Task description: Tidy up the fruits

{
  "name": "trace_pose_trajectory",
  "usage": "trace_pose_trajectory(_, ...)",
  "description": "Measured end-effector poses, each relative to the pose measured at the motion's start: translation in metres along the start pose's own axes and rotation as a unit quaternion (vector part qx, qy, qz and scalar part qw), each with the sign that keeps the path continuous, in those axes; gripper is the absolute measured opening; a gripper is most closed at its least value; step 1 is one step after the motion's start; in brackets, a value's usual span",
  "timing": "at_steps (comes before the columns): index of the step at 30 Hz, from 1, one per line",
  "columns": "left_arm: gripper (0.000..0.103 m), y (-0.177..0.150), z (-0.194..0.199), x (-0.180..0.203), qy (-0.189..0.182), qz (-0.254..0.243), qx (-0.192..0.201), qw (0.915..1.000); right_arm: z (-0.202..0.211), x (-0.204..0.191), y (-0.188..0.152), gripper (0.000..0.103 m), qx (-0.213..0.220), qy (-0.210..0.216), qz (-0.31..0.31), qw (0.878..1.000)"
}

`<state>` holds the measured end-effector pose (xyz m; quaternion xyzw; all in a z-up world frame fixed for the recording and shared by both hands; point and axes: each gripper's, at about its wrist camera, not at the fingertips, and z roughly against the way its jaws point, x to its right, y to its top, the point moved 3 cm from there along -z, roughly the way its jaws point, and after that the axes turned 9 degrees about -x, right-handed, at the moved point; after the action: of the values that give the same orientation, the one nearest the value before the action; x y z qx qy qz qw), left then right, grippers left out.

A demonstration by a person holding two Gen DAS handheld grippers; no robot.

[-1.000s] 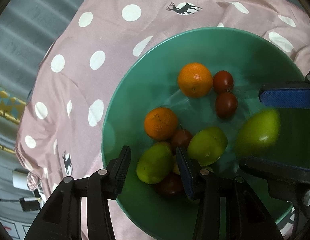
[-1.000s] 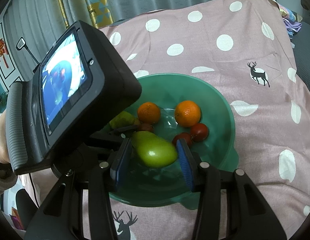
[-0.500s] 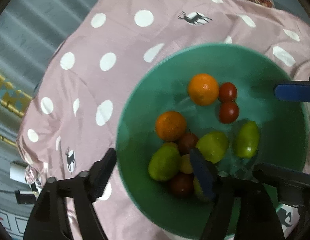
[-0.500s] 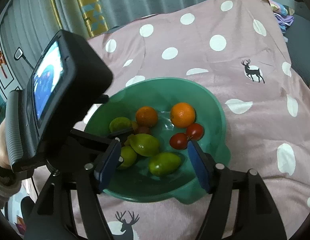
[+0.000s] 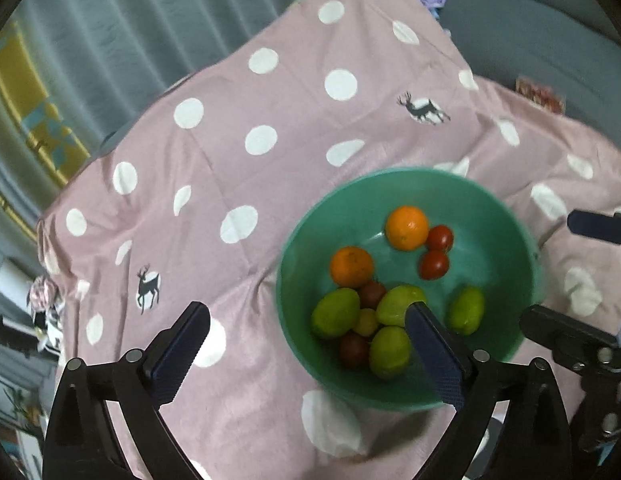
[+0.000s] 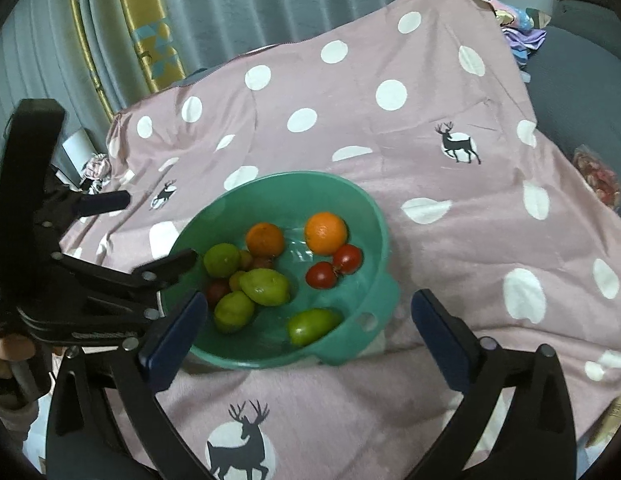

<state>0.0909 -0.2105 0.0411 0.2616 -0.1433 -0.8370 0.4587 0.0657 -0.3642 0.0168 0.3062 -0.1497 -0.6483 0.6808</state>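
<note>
A green bowl (image 5: 506, 216) (image 6: 374, 216) sits on a pink polka-dot cloth. It holds two oranges (image 6: 325, 233), two red tomatoes (image 6: 347, 258), several green mangoes (image 6: 265, 286) and some small dark fruits. One mango (image 6: 313, 325) lies alone near the bowl's front rim. My left gripper (image 5: 306, 354) is open and empty, raised above the bowl's left edge. My right gripper (image 6: 308, 338) is open and empty, raised above the bowl's near side.
The pink cloth (image 6: 450, 240) covers the whole surface and drops off at its edges. Grey curtains (image 6: 250, 4) hang behind. A pile of clothes (image 6: 518, 28) lies at the far right corner. A snack packet (image 6: 598, 178) lies at the right.
My right gripper opened and let the green mango drop into the bowl. Both grippers have pulled back and up, away from the bowl, and the left one opened wider.
</note>
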Motion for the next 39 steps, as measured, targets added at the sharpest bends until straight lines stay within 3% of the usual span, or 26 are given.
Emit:
trace_pose_trajectory(7,0.102,-0.007,0.029,-0.014,-0.034,0.062,0.027,0.9972,0.017,-0.007,-0.006,0.103,-0.001,-0.015,0.014,1.000)
trace_pose_trajectory(12,0.102,-0.013,0.041,-0.018,0.008,0.088,0.027,0.9957,0.025,-0.012,-0.009,0.103,-0.004,-0.024,0.022,0.999)
trace_pose_trajectory(18,0.102,-0.017,0.052,-0.027,-0.040,0.119,0.031,0.9916,0.033,-0.017,-0.010,0.103,-0.008,-0.026,0.028,0.999)
trace_pose_trajectory(39,0.102,-0.016,0.072,-0.045,-0.022,0.138,0.031,0.9898,0.057,-0.046,0.008,0.103,0.010,-0.028,0.057,0.998)
